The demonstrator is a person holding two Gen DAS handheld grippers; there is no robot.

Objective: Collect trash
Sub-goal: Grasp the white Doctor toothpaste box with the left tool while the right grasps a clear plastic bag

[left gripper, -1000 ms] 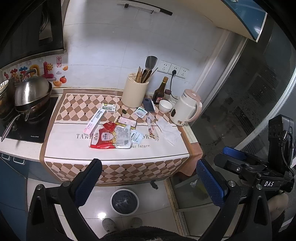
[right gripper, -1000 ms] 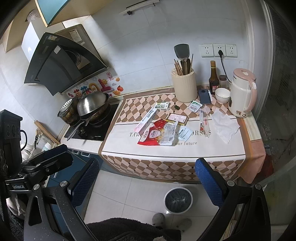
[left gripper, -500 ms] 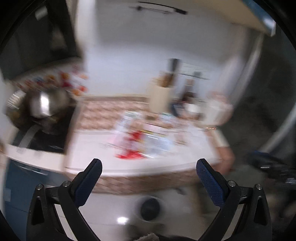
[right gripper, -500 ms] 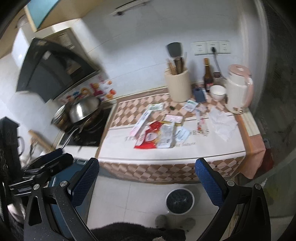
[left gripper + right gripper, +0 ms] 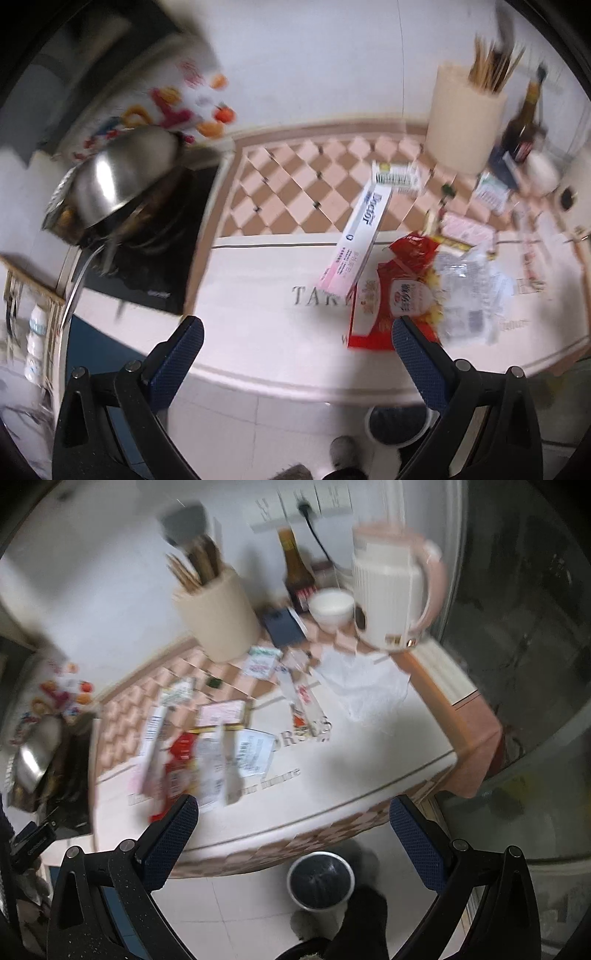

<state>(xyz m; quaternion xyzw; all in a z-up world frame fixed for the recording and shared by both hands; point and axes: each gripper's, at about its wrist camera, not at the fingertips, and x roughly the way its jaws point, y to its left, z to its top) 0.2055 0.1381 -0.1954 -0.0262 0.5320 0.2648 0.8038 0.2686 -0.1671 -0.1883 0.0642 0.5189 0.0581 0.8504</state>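
Both grippers are seen spread wide and empty: the left gripper is held above the front edge of the white-and-checked cloth-covered counter, and the right gripper is held over the same counter's front edge further right. Nothing is gripped by either. Both views are blurred.

The trash is spread on the counter, none of it collected yet. A long pink-and-white cardboard box lies diagonally near the middle, with a red crinkled snack bag touching its near end and a clear plastic wrapper just beside that. Further right, a crumpled white tissue lies near the cream-and-pink electric kettle, with small paper packets between it and the beige cylindrical utensil holder. A round bin lined with a dark bag stands on the floor below the counter edge.

The step in hand is judged to be the approach to a first piece. Next, one gripper would need to be lowered onto a single wrapper, probably the red bag nearest the left gripper, and closed on a raised crease, since flat film offers little to pinch.
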